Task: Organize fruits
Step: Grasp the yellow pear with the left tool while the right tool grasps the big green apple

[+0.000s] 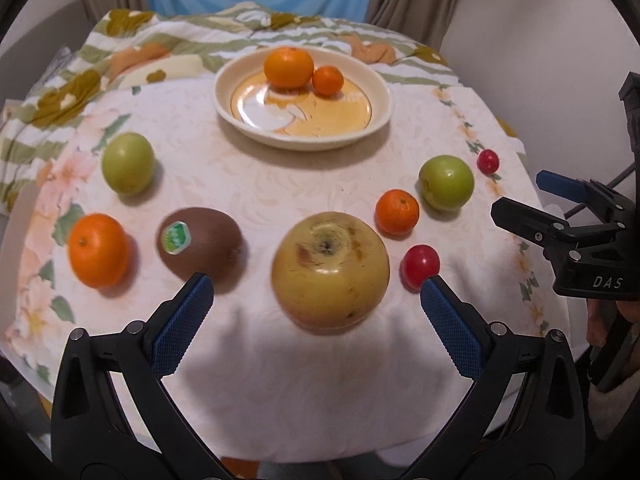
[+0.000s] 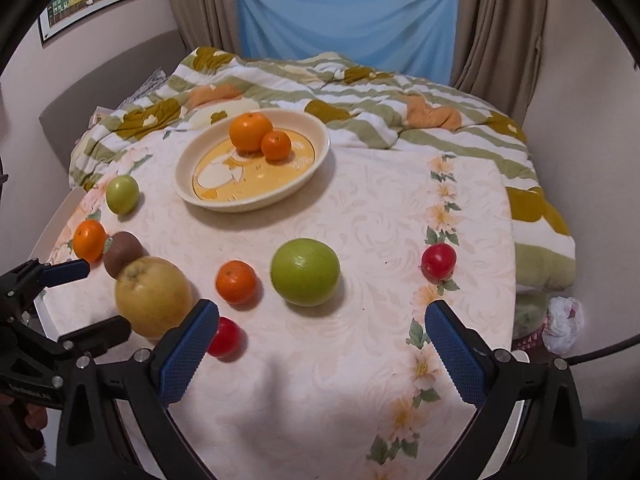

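Note:
A cream plate at the back holds a large orange and a small one. Loose on the tablecloth lie a yellow apple, a kiwi, two more oranges, two green fruits and two red tomatoes. My left gripper is open just before the apple. My right gripper is open, near the green fruit, and empty.
A striped floral quilt is bunched behind and to the right of the table. The table's front edge lies close under both grippers. Curtains and a blue cloth hang at the back. A crumpled white bag lies low at the right.

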### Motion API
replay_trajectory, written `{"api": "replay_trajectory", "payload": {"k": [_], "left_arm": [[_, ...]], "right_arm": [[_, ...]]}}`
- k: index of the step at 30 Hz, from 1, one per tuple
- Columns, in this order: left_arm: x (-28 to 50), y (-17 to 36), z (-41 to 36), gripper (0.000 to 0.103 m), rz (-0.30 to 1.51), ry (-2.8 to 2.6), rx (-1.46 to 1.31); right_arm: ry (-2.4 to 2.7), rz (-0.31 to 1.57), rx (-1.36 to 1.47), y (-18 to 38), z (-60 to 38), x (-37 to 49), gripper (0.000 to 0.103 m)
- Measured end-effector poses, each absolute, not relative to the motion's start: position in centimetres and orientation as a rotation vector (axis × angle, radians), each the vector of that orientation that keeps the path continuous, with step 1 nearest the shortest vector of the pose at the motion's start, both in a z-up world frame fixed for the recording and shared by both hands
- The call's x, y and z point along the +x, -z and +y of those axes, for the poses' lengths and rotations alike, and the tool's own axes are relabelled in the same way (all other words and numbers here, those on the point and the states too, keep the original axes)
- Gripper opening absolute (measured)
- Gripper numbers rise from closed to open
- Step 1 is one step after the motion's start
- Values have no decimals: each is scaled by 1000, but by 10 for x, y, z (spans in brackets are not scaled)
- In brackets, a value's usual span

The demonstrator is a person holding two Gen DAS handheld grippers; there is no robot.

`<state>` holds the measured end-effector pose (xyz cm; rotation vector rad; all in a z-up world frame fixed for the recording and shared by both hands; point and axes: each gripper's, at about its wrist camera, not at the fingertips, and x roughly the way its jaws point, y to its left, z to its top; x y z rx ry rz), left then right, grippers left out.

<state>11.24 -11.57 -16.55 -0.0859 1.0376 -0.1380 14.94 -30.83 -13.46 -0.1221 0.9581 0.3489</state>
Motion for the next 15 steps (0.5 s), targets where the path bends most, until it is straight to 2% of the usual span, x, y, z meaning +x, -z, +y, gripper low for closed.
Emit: {"api": "replay_trajectory", "payload": {"k": [2, 7, 9, 10, 12, 15], "left_arm": [[117, 173, -120, 102, 1052, 135, -94], [125, 184, -129, 101, 1067, 116, -113], [128, 187, -130, 97, 1073, 106, -117], [130, 189, -131, 92, 1079, 102, -120], [133, 192, -132, 90, 1090, 89, -118], [136, 196, -129, 85, 1103, 76, -135]], "right_arm": [[-369, 977, -132, 141, -308, 155, 94], [-406, 989, -141, 148, -307, 163, 94], [-418, 993, -147, 151, -306, 166, 94], [-429, 995, -150, 152, -306, 168, 92], [-447, 1009, -157, 155, -305, 171, 81], [-465, 1020, -161, 159, -304, 174, 78]]}}
